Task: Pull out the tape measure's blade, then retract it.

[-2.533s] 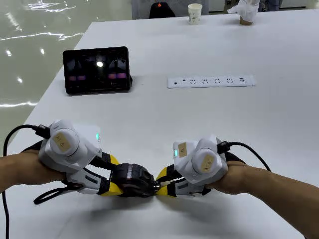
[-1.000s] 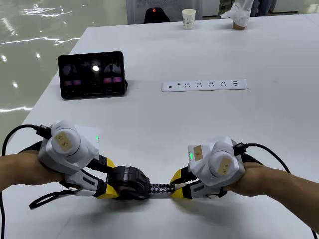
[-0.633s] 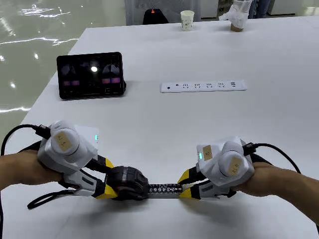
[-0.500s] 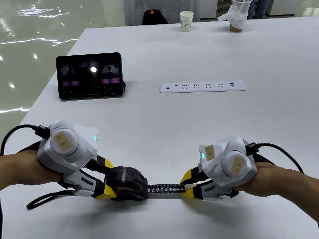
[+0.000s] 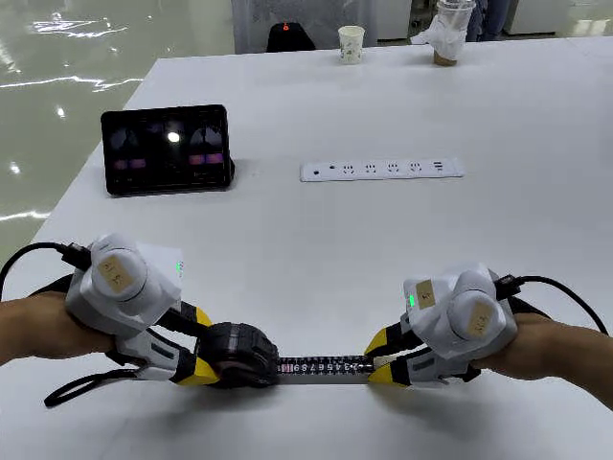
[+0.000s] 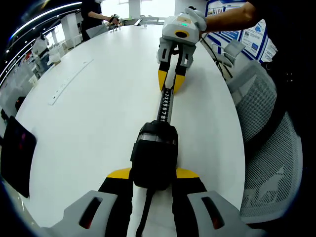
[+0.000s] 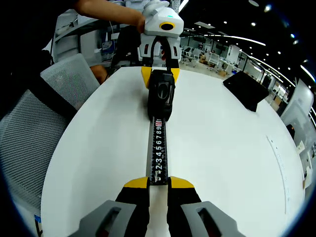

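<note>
A black tape measure case (image 5: 239, 355) lies near the front edge of the white table (image 5: 316, 249). My left gripper (image 5: 206, 349) is shut on the case (image 6: 154, 154), one yellow-tipped finger on each side. The numbered blade (image 5: 324, 366) runs out to the right along the tabletop. My right gripper (image 5: 376, 358) is shut on the blade's end. In the right gripper view the blade (image 7: 158, 153) stretches from my right gripper (image 7: 158, 183) to the case (image 7: 161, 94), with the left gripper (image 7: 160, 74) behind it. In the left gripper view the blade (image 6: 166, 104) leads to the right gripper (image 6: 171, 85).
A dark tablet (image 5: 167, 149) stands at the back left. A white power strip (image 5: 381, 170) lies in the middle of the table, and a paper cup (image 5: 351, 43) stands at the far edge. A grey mesh chair (image 6: 266, 148) stands beside the table's near edge.
My right gripper has moved to the right with the blade's end, so more of the blade is out. The left gripper and the case have stayed in place.
</note>
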Available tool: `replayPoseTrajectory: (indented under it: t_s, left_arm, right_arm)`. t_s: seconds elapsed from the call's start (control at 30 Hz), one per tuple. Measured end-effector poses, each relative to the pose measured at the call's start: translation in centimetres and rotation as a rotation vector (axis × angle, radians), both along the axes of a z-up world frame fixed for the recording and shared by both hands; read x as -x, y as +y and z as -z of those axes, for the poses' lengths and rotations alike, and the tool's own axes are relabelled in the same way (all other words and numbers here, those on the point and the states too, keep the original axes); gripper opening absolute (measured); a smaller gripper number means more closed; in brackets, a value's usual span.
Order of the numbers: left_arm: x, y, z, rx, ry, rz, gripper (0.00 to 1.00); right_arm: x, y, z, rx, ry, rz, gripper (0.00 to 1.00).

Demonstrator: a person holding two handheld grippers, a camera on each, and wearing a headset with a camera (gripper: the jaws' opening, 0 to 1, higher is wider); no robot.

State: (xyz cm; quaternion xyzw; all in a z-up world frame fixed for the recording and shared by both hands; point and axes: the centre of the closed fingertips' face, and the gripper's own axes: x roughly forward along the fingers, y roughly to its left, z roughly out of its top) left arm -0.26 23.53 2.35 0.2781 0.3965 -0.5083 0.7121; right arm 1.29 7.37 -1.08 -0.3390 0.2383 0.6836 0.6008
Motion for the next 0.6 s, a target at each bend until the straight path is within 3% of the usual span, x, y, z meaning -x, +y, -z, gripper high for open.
replayPoseTrajectory:
  t_s: [0.6]
  left_arm:
    - [-0.1,-0.1,0.0,0.005,0.007,-0.007,0.24]
  right_arm:
    - [-0.6,-3.8,0.1,0.029,-0.005,0.044,0.09]
